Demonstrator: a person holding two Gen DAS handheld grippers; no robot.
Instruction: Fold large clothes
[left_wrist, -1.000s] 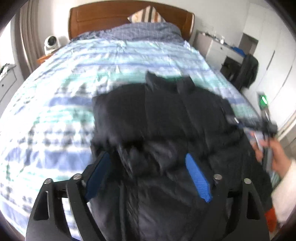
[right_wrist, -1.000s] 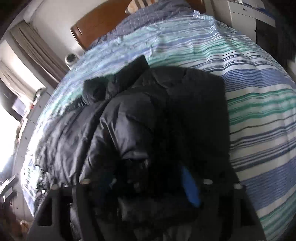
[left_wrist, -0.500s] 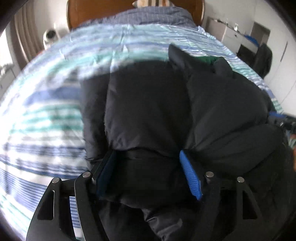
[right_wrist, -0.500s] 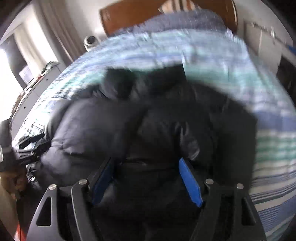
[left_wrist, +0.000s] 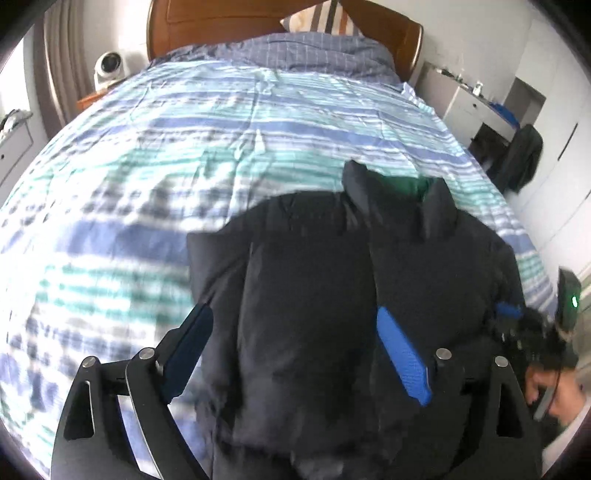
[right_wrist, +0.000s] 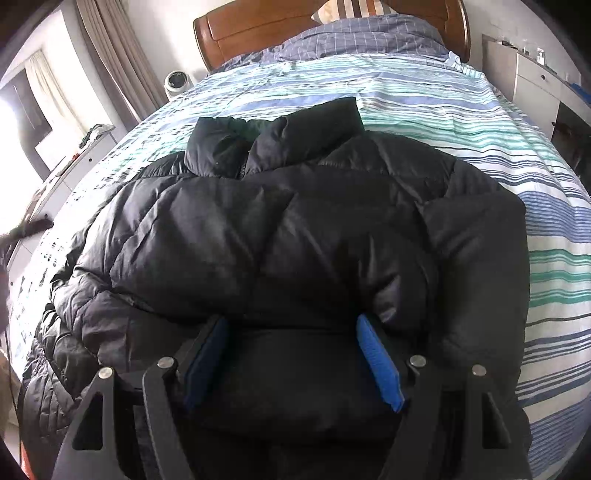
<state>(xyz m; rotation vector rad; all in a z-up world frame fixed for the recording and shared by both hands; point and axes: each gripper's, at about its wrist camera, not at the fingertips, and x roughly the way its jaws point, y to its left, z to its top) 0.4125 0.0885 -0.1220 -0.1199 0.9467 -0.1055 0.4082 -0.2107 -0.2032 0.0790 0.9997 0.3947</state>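
Two claws spread wide, left claw (left_wrist: 295, 350), right claw (right_wrist: 291, 354), black puffer jacket (right_wrist: 295, 236), striped bed (right_wrist: 461, 110)

Jacket (right_wrist: 295, 236) between the claw fingers: black quilted puffer cloth, slight sheen. Bedsheet (right_wrist: 480, 122) ahead: matt striped cotton. Headboard (right_wrist: 258, 26) beyond: glossy wood.

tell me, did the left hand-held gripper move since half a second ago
Yes. The left hand-held gripper pulled back toward the foot of the bed: the wooden headboard and far more striped bedspread now show beyond the black jacket.
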